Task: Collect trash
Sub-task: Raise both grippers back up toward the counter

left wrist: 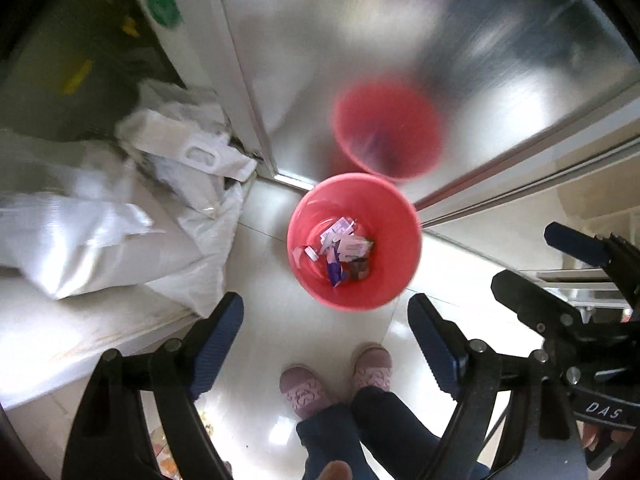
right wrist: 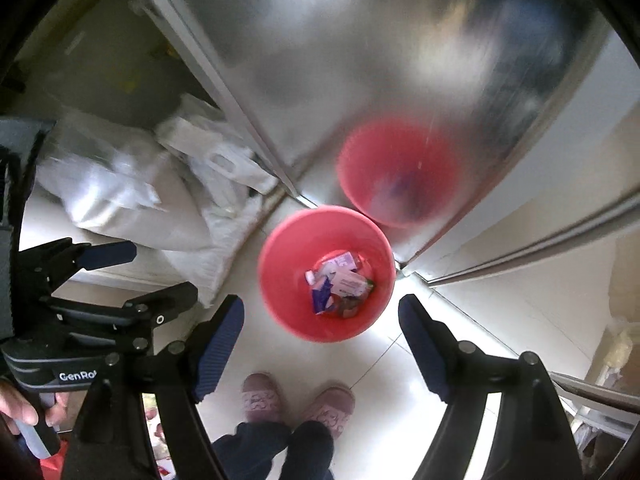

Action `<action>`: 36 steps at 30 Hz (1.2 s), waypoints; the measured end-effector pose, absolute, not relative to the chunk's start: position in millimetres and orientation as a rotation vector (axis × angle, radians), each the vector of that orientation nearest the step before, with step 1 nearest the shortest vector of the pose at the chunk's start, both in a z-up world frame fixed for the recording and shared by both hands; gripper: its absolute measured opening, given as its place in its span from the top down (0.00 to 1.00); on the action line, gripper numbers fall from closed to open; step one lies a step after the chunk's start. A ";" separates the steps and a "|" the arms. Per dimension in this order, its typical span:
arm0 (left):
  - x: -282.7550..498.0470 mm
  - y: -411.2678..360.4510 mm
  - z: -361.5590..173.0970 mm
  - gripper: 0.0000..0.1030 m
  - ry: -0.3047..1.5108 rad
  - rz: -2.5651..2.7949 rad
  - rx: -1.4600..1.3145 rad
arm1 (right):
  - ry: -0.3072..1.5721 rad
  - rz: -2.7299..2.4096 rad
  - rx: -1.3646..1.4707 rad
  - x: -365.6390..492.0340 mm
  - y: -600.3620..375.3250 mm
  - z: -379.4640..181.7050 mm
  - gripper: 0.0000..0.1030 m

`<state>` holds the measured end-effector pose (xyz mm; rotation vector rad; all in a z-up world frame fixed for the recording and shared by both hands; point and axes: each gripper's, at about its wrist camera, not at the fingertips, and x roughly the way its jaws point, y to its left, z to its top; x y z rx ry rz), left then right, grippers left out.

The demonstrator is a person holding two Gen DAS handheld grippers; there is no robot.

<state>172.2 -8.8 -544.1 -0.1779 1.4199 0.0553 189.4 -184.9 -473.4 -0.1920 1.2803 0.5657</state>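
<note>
The left tool point(left wrist: 326, 346) hangs with its two blue-padded fingers point(left wrist: 218, 344) spread wide apart and nothing between them; through the gap show the pale tiled floor point(left wrist: 256, 264) and a person's pink slippers point(left wrist: 336, 380) at the bottom middle of the frame. The right tool point(right wrist: 322, 348) is likewise parted and empty, its pads framing the same slippers from its own view, and it also appears at the right edge of the left wrist view. Just above both tools, in the middle of each frame and well below them in depth, stands a pink bin point(left wrist: 312, 276) on the floor, clear of either set of fingers. The trash point(left wrist: 340, 250) lies at the bottom of that bin: small white and purple wrappers and packets with a darker scrap, loosely heaped. Directly behind the bin, toward the upper middle, rises a brushed metal panel point(left wrist: 400, 40) that carries a blurred pink reflection of the bin. To the upper left of the bin, white plastic bags point(left wrist: 120, 220) are piled against the panel's edge, resting on a pale low ledge.
</note>
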 end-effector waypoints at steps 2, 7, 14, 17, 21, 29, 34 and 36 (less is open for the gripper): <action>162.1 -6.7 -507.2 0.14 1.403 0.083 -0.183 | 1.261 0.572 -0.192 179.0 -186.8 -438.9 0.24; 142.9 -5.4 -417.1 0.11 1.338 0.084 -0.219 | 1.184 0.588 -0.197 157.8 -193.9 -346.4 0.08; 134.2 -17.9 -301.6 0.02 1.243 0.093 -0.159 | 1.091 0.588 -0.168 147.4 -208.9 -239.9 0.01; 135.7 -20.0 -264.9 0.01 1.206 0.096 -0.155 | 1.066 0.570 -0.147 151.4 -216.9 -211.0 0.01; 140.4 -22.0 -213.9 0.01 1.133 0.100 -0.134 | 0.996 0.565 -0.122 157.5 -222.1 -170.7 0.01; 163.4 -11.0 -154.6 0.01 1.029 0.109 -0.143 | 0.893 0.579 -0.094 171.6 -215.3 -117.4 0.01; 183.0 -0.8 -133.9 0.01 0.983 0.097 -0.170 | 0.866 0.560 -0.076 193.1 -210.7 -103.4 0.01; 196.9 5.5 -128.6 0.01 0.973 0.085 -0.172 | 0.865 0.551 -0.069 203.1 -211.1 -100.7 0.01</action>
